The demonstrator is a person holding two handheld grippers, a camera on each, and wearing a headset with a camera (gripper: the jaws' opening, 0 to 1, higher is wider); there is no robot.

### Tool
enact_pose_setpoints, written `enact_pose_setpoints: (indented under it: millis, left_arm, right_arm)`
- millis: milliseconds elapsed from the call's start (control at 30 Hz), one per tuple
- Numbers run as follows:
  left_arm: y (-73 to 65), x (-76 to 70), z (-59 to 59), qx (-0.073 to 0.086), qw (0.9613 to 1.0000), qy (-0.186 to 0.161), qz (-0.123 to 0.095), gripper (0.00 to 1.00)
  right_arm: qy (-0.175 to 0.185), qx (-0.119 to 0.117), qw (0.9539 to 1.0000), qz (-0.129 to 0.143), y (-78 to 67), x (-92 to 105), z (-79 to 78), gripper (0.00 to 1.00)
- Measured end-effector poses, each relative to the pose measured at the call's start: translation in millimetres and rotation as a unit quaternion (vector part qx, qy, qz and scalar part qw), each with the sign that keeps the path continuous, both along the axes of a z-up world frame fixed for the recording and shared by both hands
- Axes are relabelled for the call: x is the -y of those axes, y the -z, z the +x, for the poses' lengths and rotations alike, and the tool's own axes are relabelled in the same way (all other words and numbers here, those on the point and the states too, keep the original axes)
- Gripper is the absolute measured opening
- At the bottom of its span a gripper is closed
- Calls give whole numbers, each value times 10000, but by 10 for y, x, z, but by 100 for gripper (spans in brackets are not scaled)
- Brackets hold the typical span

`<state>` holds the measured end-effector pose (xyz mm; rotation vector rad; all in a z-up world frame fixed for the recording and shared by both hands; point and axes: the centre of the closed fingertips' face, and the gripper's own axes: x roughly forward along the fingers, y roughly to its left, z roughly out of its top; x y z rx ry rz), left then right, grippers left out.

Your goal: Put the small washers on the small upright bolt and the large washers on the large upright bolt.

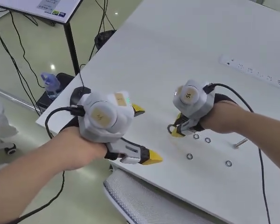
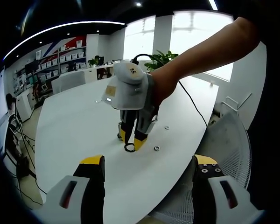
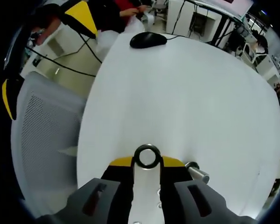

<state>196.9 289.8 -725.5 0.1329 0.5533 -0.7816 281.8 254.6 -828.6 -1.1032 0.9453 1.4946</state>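
Right gripper view: dark round washer (image 3: 147,147) in right claw (image 3: 147,162)

A wide bare stretch of table (image 1: 177,51) is left open beyond the right gripper (image 1: 174,131). The patch beside it is cluttered by scattered washers (image 1: 207,140) and a bolt (image 1: 240,143); a power strip (image 1: 254,72) is set well apart.

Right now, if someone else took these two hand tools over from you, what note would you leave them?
Left gripper: open, holding nothing, by the near edge of the table.
Right gripper: shut on a washer, tips near the table, a bolt just beside them.
Four loose washers lie on the table to its right.
Done: one washer picked up. Left: thread it on a bolt, then the other four.
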Motion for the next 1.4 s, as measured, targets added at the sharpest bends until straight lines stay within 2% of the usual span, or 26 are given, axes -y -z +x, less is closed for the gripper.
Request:
enact_pose_setpoints:
  millis: [200, 367, 600, 833, 867, 933, 1167, 1400]
  left_arm:
    - [24, 33, 17, -29, 10000, 61, 22, 76]
    - [6, 43, 48, -16, 10000, 46, -44, 76]
    - [5, 64, 126, -12, 9999, 60, -82, 77]
    - [6, 132, 171, 13, 9999, 108, -104, 79]
    - [7, 137, 175, 13, 9999, 106, -111, 80]
    - [19, 152, 183, 1, 9999, 115, -128, 81]
    - [52, 165, 195, -40, 9998, 90, -155, 84]
    - [75, 182, 199, -92, 9998, 62, -175, 88]
  right_arm:
    - [128, 2, 9999, 26, -141, 75, 66, 19]
    - [258, -4, 9997, -4, -235, 196, 121, 19]
    - [451, 38, 9990, -41, -313, 356, 219, 19]
    - [624, 110, 9980, -56, -361, 479, 372, 19]
    - [644, 129, 9978, -70, -343, 502, 479, 19]
    - [689, 137, 9975, -71, -337, 524, 550, 19]
    - [836, 223, 9962, 38, -383, 480, 695, 19]
    - [871, 276, 9958, 115, -396, 378, 776, 19]
